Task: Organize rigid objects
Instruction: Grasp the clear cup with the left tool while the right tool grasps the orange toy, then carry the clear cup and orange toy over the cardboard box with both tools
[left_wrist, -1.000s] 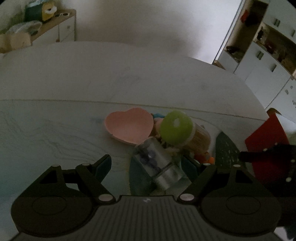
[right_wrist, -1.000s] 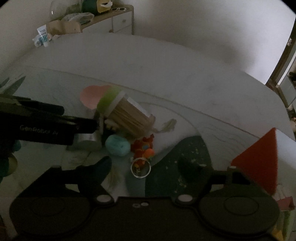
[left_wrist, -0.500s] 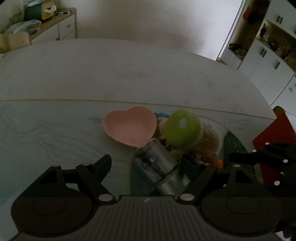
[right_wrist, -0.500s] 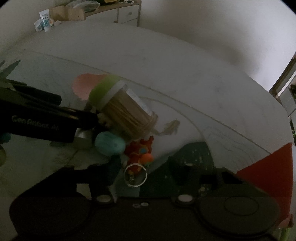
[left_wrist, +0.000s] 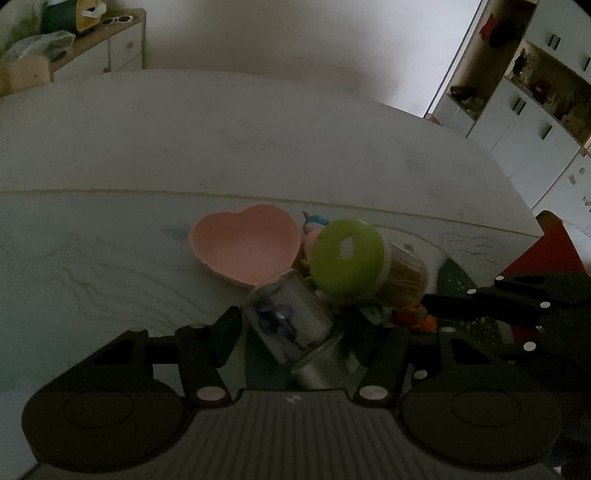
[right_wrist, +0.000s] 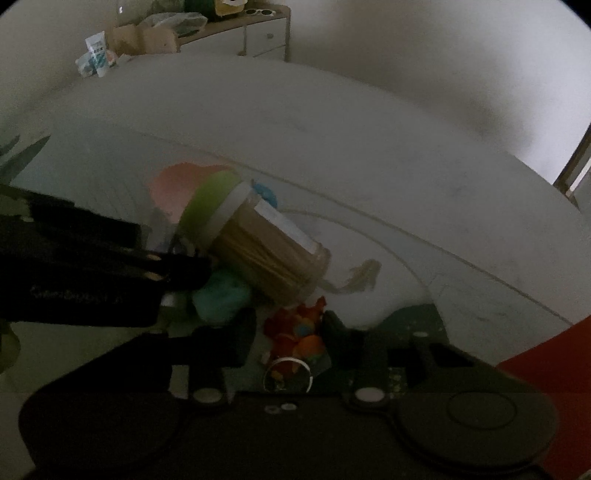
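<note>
A clear glass jar with blue pieces inside and a silver lid lies on its side between the fingers of my left gripper. The jaws are closing and the pads touch the jar. Behind the glass jar lie a pink heart dish and a green-lidded toothpick jar, which is tipped over. In the right wrist view, my right gripper is closing around a red and orange toy with a metal key ring. A small gap shows at its left finger. The toothpick jar lies just beyond the toy.
A teal lump lies beside the toy, under the left gripper's black body. A red object stands at the table's right edge. The pale table stretches back to a dresser, with white cabinets on the right.
Both pairs of jaws have narrowed. The left fingers have come in against the glass jar. The right gripper has moved forward, so the toy now sits between its fingers.
</note>
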